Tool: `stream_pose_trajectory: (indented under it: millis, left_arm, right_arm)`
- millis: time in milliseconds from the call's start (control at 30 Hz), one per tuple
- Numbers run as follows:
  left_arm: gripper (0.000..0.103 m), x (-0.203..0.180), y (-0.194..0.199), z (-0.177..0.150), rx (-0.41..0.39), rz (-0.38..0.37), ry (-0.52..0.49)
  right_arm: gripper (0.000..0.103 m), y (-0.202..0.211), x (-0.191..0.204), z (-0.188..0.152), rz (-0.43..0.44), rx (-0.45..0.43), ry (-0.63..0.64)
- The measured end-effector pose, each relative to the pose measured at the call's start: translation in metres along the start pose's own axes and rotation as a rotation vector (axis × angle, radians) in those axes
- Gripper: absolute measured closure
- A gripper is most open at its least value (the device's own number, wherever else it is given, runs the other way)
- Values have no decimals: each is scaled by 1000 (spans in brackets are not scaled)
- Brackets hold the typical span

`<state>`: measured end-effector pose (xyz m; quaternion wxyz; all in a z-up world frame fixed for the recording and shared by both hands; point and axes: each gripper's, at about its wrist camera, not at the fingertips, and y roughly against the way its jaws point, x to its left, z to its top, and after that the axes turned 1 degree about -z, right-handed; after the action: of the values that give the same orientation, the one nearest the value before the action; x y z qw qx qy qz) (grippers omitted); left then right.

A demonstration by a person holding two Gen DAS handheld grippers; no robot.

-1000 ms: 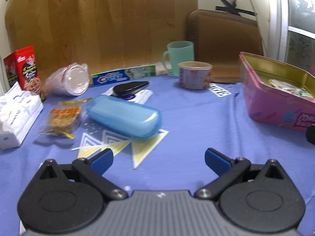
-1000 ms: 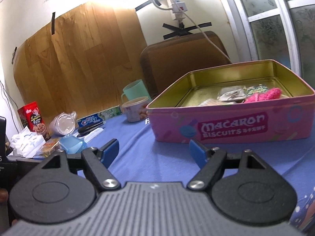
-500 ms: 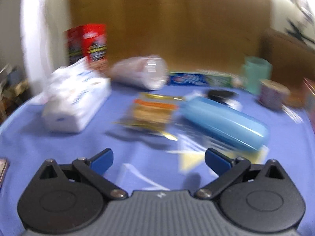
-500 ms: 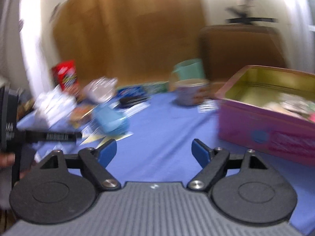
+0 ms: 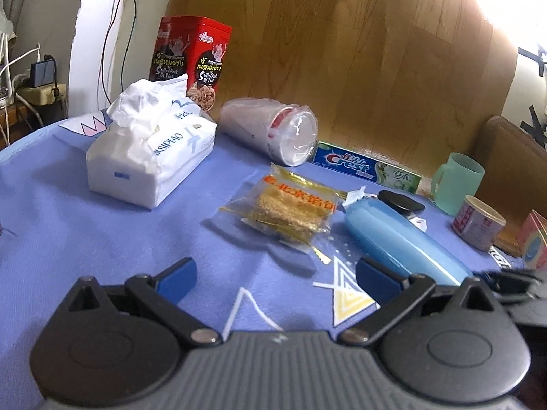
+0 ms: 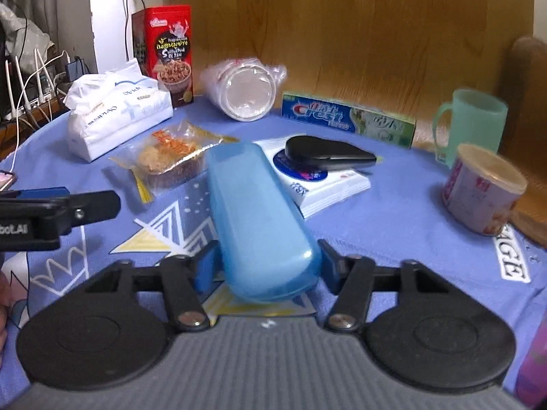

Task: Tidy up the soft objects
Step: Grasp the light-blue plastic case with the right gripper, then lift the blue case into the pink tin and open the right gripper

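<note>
A light blue hard case (image 6: pixel 253 205) lies on the blue tablecloth (image 6: pixel 393 225). My right gripper (image 6: pixel 266 266) is closing on the case's near end, and its blue pads (image 6: pixel 205 266) look pressed against both sides. My left gripper (image 5: pixel 273 276) is open over bare cloth with nothing between its fingers. In the right wrist view one of its fingers (image 6: pixel 51 205) shows at the left edge. Ahead of it lie a clear snack packet (image 5: pixel 290 208), the blue case (image 5: pixel 393 235) and a white tissue pack (image 5: pixel 150 157). The tissue pack (image 6: pixel 112 116) and the snack packet (image 6: pixel 167 157) also show at the far left.
Along the wooden back board stand a red food box (image 5: pixel 191 58), a wrapped stack of plastic cups (image 5: pixel 273 133) on its side, a toothpaste box (image 5: pixel 365 167), a green mug (image 5: pixel 458 181) and a small tub (image 5: pixel 478 222). A black case (image 6: pixel 328 153) rests on white packets (image 6: pixel 328 188).
Both views swung left, away from the pink tin. My right gripper reached the blue case and narrowed around its end. The left gripper stayed open.
</note>
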<state>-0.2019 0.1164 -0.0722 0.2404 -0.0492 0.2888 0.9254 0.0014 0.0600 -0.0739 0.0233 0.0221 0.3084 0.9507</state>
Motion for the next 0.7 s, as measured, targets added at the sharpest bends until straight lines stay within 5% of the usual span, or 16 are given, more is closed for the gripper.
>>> stream_pose_trajectory:
  millis: [333, 433, 500, 700]
  left_arm:
    - [0, -6, 3, -4, 22, -40, -26]
    - [1, -21, 10, -9, 77, -136, -15]
    - [1, -41, 14, -16, 156, -267, -10]
    - [5, -99, 18, -35, 330, -463, -62]
  right_arm:
    - [47, 105, 11, -82, -7, -39, -66]
    - [47, 128, 12, -106, -60, -82, -108]
    - [47, 134, 11, -113, -73, -106, -152]
    - [47, 136, -7, -117, 7, -147, -340]
